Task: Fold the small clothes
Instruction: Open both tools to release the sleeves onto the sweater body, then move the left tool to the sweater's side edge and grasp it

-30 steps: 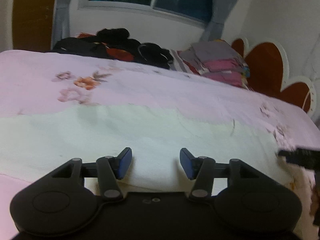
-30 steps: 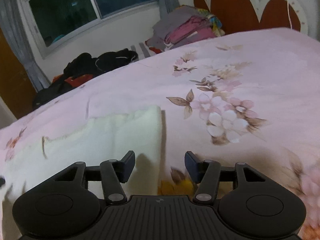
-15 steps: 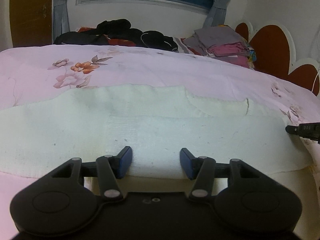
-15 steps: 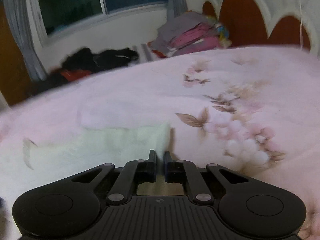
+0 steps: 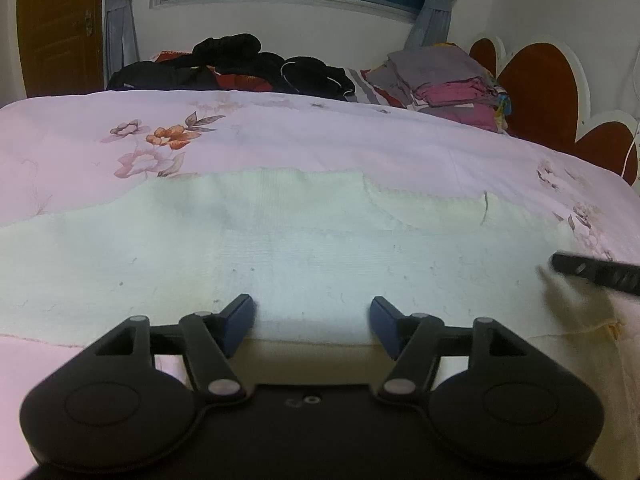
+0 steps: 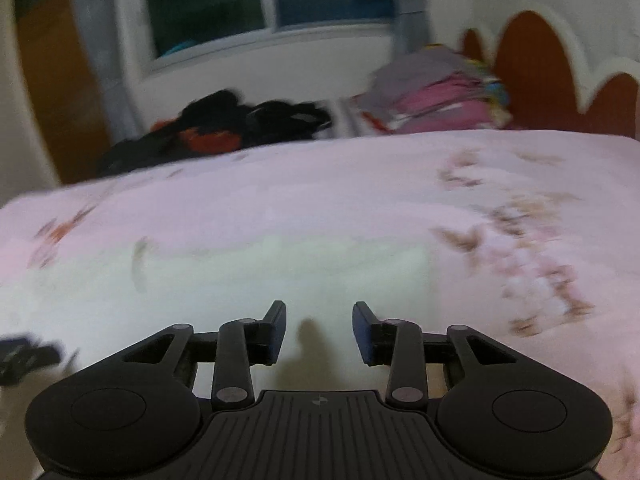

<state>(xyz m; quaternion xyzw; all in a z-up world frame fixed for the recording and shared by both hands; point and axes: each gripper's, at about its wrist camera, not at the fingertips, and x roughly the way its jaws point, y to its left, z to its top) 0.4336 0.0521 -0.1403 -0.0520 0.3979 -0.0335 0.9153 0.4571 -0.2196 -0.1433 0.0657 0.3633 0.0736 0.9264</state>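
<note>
Right wrist view shows the right gripper (image 6: pixel 319 330), clamped half a second ago, now parted over the cream garment (image 6: pixel 248 280); the left gripper (image 5: pixel 312 320) stays open at the bed's (image 5: pixel 320 148) near edge, so this fold looks released.

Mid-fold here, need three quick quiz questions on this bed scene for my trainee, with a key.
1. True or false: the left gripper is clamped on the cream garment.
2. The dark clothes pile lies: A) by the window, B) on the garment.
3. Fill in: the right gripper is ____.

Key: 1 false, its jaws stand apart; 2 A; 3 open.
</note>
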